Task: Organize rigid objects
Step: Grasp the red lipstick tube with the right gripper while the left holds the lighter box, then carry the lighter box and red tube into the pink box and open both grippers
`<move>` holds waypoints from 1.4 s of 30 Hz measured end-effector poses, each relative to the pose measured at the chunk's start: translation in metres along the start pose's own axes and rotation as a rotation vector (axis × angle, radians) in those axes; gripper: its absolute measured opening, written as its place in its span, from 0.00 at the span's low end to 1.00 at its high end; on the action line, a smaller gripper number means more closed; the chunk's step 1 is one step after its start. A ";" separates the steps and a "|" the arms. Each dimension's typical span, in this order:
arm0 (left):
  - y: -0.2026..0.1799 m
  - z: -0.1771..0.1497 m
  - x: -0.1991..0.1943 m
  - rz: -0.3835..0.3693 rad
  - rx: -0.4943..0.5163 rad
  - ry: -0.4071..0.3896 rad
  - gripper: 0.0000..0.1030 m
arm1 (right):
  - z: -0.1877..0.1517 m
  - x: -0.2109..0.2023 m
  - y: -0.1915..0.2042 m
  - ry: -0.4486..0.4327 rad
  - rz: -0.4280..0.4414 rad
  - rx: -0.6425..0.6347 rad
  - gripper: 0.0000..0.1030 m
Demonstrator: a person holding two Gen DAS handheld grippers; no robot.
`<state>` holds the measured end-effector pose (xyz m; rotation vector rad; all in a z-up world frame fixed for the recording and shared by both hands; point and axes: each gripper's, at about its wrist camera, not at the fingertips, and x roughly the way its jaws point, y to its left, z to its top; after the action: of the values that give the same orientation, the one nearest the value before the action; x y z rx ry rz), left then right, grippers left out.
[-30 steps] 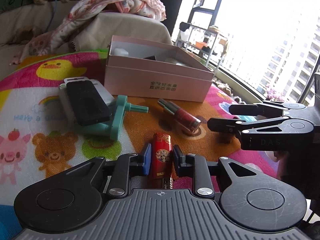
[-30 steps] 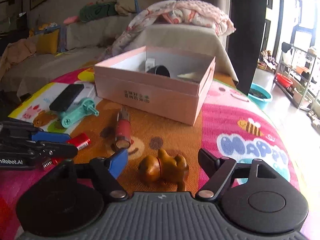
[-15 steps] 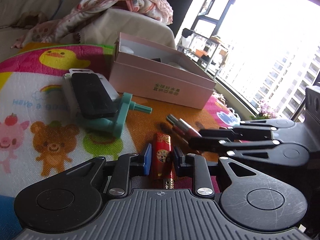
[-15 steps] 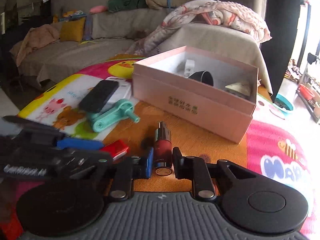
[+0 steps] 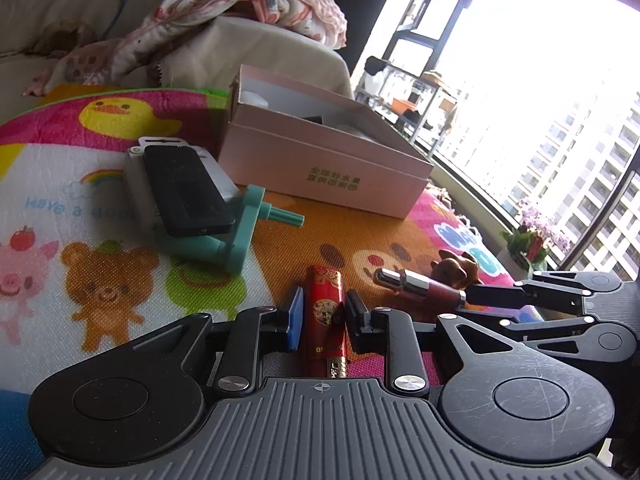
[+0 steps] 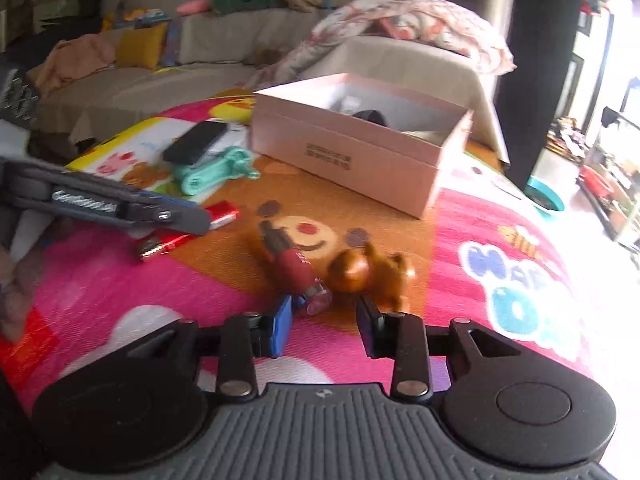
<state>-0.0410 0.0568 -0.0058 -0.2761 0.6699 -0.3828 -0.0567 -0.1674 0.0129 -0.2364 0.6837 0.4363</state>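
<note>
My left gripper [image 5: 322, 314] is shut on a red lighter [image 5: 325, 292], held just over the play mat. A dark red lip tube [image 6: 296, 268] lies tilted on the mat, touching a brown animal figurine [image 6: 372, 270]. My right gripper [image 6: 324, 318] sits just behind the tube's near end; its jaws are opening and the pads stand clear of the tube. In the left wrist view the right gripper [image 5: 484, 308] comes in from the right, fingertips at the tube [image 5: 420, 284]. The open pink box [image 6: 340, 156] stands further back with small items inside.
A black phone [image 5: 184, 192] rests on a white package and a teal plastic tool [image 5: 240, 232], left of the box. The colourful mat [image 6: 480, 240] drops off at the right. Behind are a sofa with a blanket [image 6: 400, 16] and a window with shelving.
The right gripper shut on the lip tube, drew it back beside the brown figurine, and its jaws have now parted from it. The left gripper still holds the lighter in place.
</note>
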 end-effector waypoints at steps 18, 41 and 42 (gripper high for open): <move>0.003 0.000 -0.001 -0.013 -0.021 -0.002 0.26 | 0.034 0.037 0.024 -0.035 0.020 -0.051 0.27; -0.001 -0.001 0.000 0.006 0.003 -0.008 0.26 | 0.093 0.101 0.013 0.078 -0.003 0.327 0.84; -0.001 -0.002 0.000 0.006 0.003 -0.009 0.26 | 0.095 0.104 0.016 0.089 -0.014 0.329 0.84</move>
<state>-0.0424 0.0557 -0.0066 -0.2729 0.6615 -0.3769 0.0601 -0.0880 0.0154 0.0510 0.8290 0.2949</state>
